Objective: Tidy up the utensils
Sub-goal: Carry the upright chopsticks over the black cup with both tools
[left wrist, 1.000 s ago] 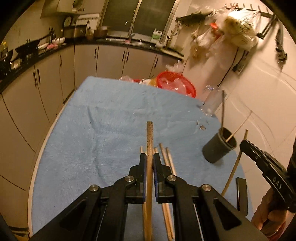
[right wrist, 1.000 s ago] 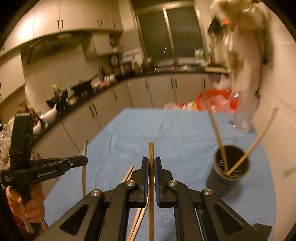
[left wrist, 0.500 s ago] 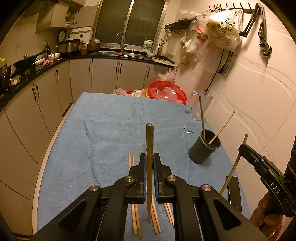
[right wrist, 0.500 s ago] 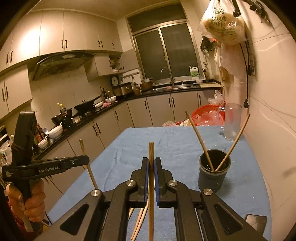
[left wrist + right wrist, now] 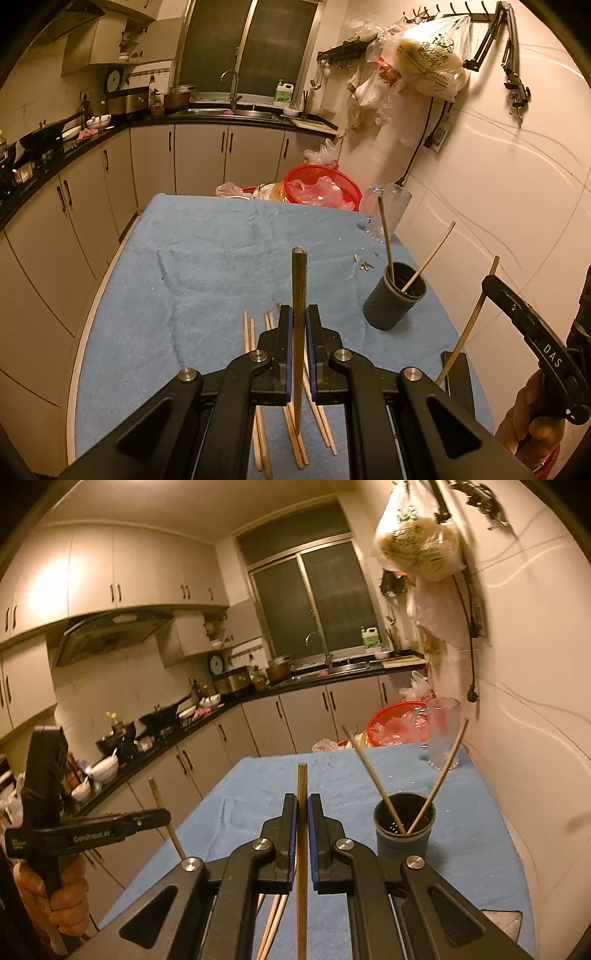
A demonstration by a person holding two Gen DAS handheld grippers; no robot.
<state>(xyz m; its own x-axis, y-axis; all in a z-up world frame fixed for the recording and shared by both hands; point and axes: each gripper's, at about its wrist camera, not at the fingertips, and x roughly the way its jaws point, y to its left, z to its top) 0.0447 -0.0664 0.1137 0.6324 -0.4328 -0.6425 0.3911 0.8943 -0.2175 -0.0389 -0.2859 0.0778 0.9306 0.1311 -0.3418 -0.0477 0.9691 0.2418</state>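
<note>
My left gripper (image 5: 298,314) is shut on a wooden chopstick (image 5: 298,280) that stands upright between its jaws, above several loose chopsticks (image 5: 255,369) lying on the blue cloth. My right gripper (image 5: 302,801) is shut on another chopstick (image 5: 302,786), also upright. A dark round holder (image 5: 393,301) with two chopsticks leaning in it stands to the right; it also shows in the right wrist view (image 5: 403,827). The right gripper (image 5: 491,286) appears at the right edge of the left wrist view, the left gripper (image 5: 162,816) at the left of the right wrist view.
The table is covered by a blue cloth (image 5: 207,258). A red basket (image 5: 321,186) and a clear glass (image 5: 386,212) stand at the far end by the tiled wall. A black flat object (image 5: 458,380) lies near the right front edge. Kitchen cabinets run along the left.
Both grippers have lifted and tilted up with their chopsticks, so more of the kitchen shows. The holder now sits farther from both cameras. The grips have not changed.
</note>
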